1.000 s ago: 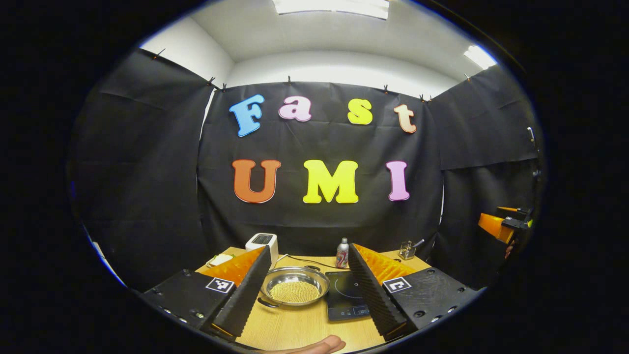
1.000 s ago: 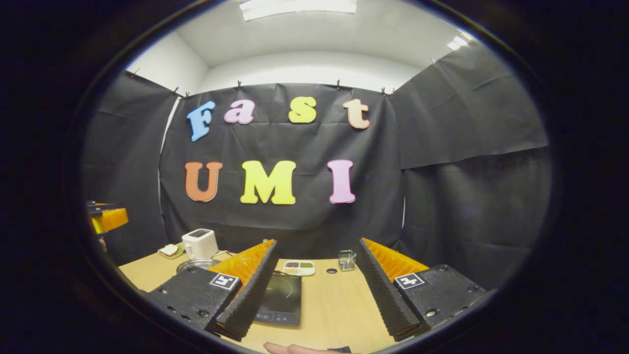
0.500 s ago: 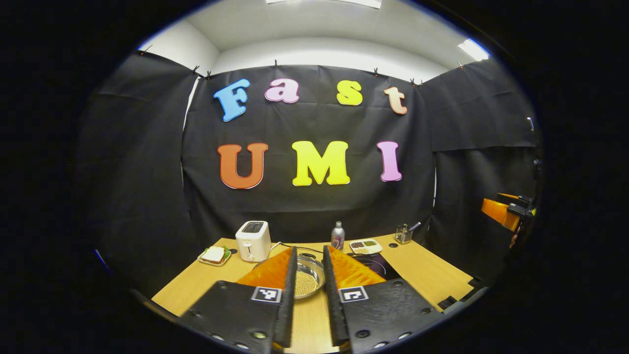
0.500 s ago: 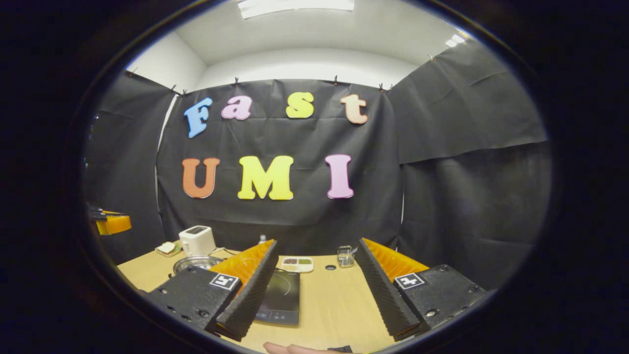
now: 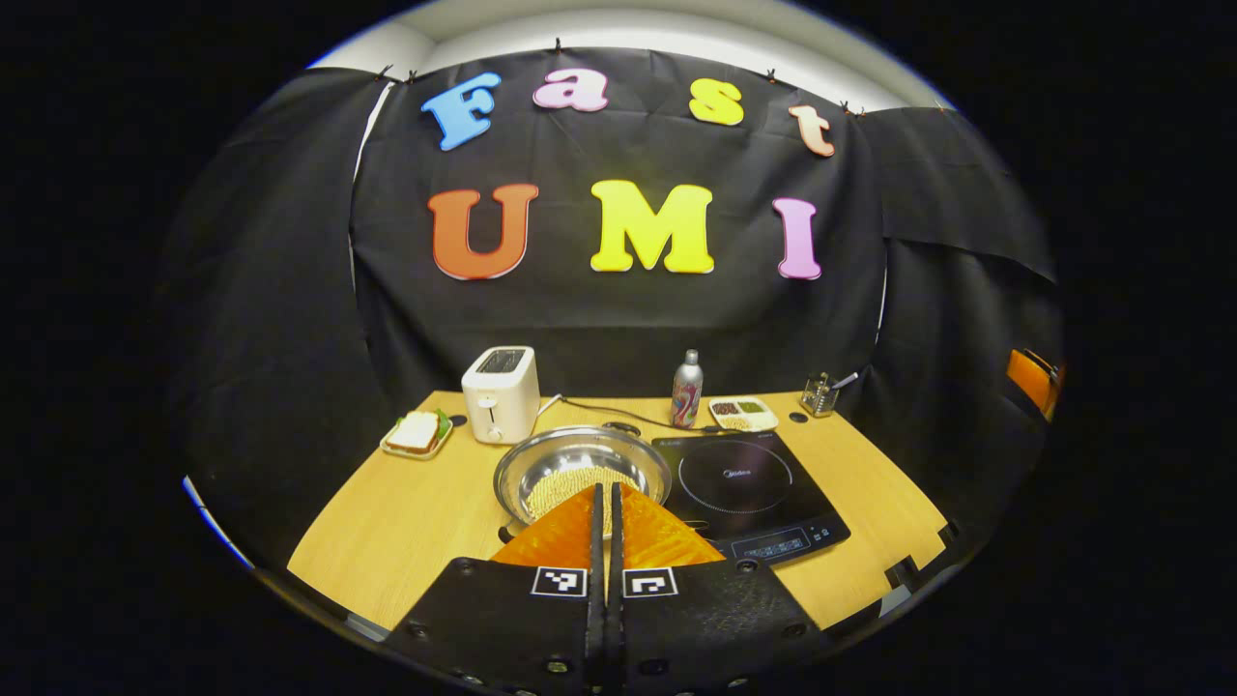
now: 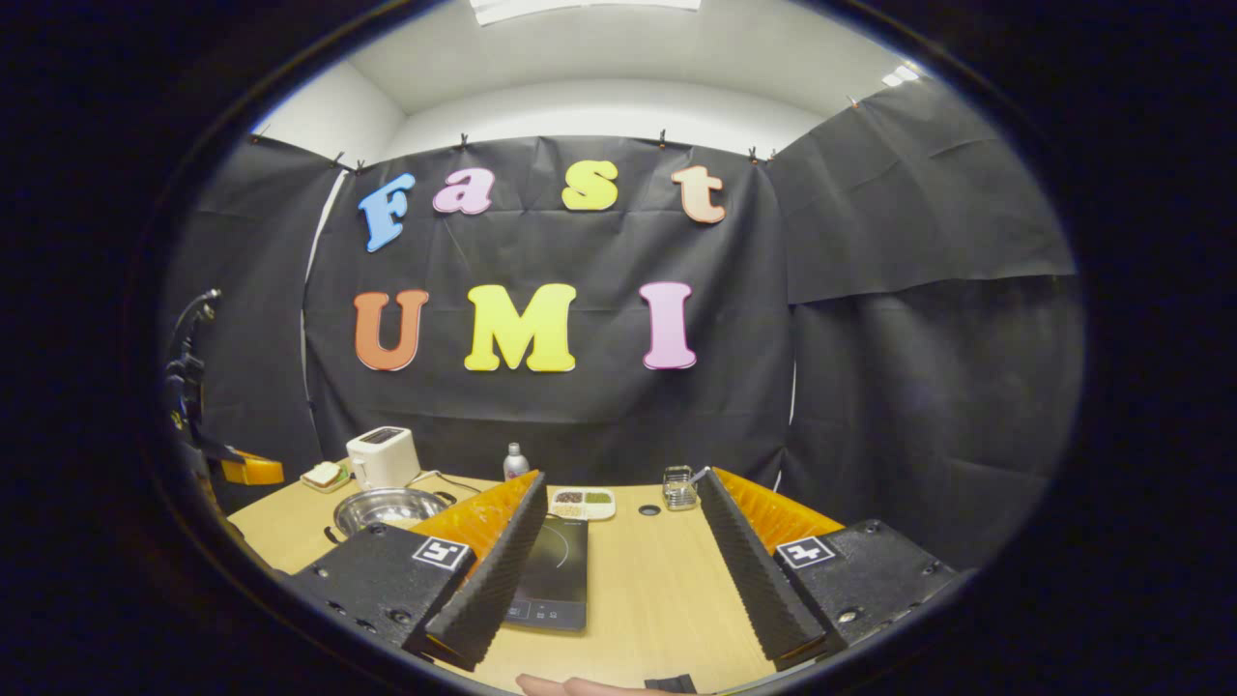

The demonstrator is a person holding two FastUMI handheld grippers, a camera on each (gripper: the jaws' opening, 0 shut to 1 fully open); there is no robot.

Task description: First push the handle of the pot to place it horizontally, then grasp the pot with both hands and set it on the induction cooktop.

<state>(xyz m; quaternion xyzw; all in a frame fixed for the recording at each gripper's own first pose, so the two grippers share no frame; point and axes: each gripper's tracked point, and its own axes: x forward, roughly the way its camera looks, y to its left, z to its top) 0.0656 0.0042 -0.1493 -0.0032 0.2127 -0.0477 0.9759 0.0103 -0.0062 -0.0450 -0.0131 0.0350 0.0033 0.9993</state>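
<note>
Left gripper (image 5: 606, 498), fingers closed on nothing, hovers by pot (image 5: 582, 471) at 6 o'clock; cooktop (image 5: 749, 488) at 3. Right gripper (image 6: 620, 517) wide open, empty. Risk: a hard push on handle could spill contents.

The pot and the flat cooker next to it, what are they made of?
The pot looks like polished steel: its silvery wall shines and mirrors the light. The induction cooktop seems to have a smooth black glass top, glossy, with a thin printed ring. The table looks like pale wood, perhaps laminate.
</note>
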